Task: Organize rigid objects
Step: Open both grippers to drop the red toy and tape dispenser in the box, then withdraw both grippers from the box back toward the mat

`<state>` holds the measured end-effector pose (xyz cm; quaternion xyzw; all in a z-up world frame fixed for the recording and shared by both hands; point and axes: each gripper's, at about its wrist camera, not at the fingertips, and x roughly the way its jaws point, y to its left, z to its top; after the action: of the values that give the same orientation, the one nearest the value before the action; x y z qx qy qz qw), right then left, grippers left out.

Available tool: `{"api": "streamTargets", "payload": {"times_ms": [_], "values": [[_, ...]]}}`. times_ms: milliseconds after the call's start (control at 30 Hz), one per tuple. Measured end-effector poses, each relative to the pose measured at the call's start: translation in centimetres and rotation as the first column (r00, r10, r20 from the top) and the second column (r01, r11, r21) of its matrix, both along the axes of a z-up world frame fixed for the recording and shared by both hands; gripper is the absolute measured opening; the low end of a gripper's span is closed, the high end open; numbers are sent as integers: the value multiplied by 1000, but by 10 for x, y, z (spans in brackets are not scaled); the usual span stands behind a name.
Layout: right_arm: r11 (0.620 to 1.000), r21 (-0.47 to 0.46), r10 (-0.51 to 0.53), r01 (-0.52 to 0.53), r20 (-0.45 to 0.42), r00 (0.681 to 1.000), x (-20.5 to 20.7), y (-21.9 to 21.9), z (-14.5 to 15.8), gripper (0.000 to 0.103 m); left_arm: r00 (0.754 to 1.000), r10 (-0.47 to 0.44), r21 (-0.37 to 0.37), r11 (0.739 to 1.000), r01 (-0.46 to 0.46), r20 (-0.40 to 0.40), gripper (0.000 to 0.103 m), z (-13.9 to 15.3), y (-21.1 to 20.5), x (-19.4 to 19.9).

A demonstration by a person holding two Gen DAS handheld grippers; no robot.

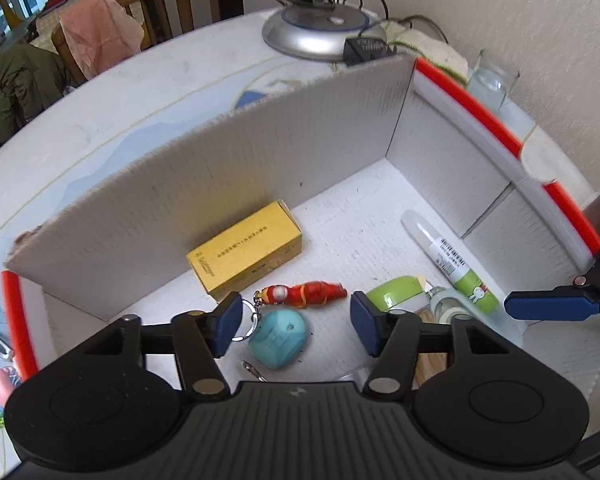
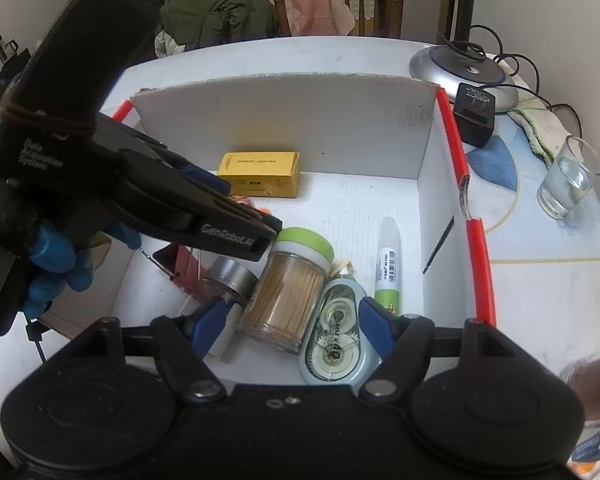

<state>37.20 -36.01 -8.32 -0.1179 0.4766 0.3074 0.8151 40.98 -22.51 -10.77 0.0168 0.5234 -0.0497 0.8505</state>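
White cardboard box (image 1: 260, 140) on the table holds everything. Left gripper (image 1: 296, 326) hangs released above the teal keychain (image 1: 280, 338); right gripper (image 2: 292, 326), also released, straddles toothpick jar (image 2: 288, 296) and correction tape (image 2: 336, 340). Each should lift clear without nudging neighbours.

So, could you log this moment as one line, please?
left gripper: open over teal keychain | right gripper: open around toothpick jar | box: partly filled

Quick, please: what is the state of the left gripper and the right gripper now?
Left gripper: open, holding nothing; a teal keychain lies under it.
Right gripper: open, around the toothpick jar and correction tape, no grip visible.
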Motion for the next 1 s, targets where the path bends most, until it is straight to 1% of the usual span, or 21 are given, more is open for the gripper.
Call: {"api": "streamTargets", "payload": {"times_ms": [167, 400, 533, 733, 767, 800, 833, 1000], "values": [[1000, 17, -20, 20, 12, 1000, -3, -3, 6, 75, 999, 8, -21, 1000, -7, 49, 63, 19, 5, -14], [998, 41, -42, 41, 29, 999, -11, -5, 18, 77, 992, 45, -66, 997, -37, 118, 64, 46, 17, -43], [999, 33, -39, 37, 66, 997, -21, 1, 28, 80, 986, 52, -96, 995, -37, 159, 64, 61, 23, -62], [997, 53, -60, 55, 98, 993, -38, 13, 45, 84, 972, 57, -121, 992, -30, 227, 64, 79, 37, -96], [997, 60, -62, 56, 100, 993, -42, 15, 48, 86, 970, 60, -131, 991, -30, 237, 67, 82, 40, -102], [996, 62, -67, 60, 107, 992, -46, 17, 51, 87, 967, 65, -138, 990, -32, 245, 73, 85, 44, -107], [996, 64, -72, 65, 114, 991, -51, 19, 54, 88, 964, 69, -142, 989, -33, 255, 74, 87, 47, -113], [989, 112, -112, 99, 125, 986, -69, 27, 66, 93, 954, 62, -146, 989, -20, 295, 75, 97, 64, -141]]}}
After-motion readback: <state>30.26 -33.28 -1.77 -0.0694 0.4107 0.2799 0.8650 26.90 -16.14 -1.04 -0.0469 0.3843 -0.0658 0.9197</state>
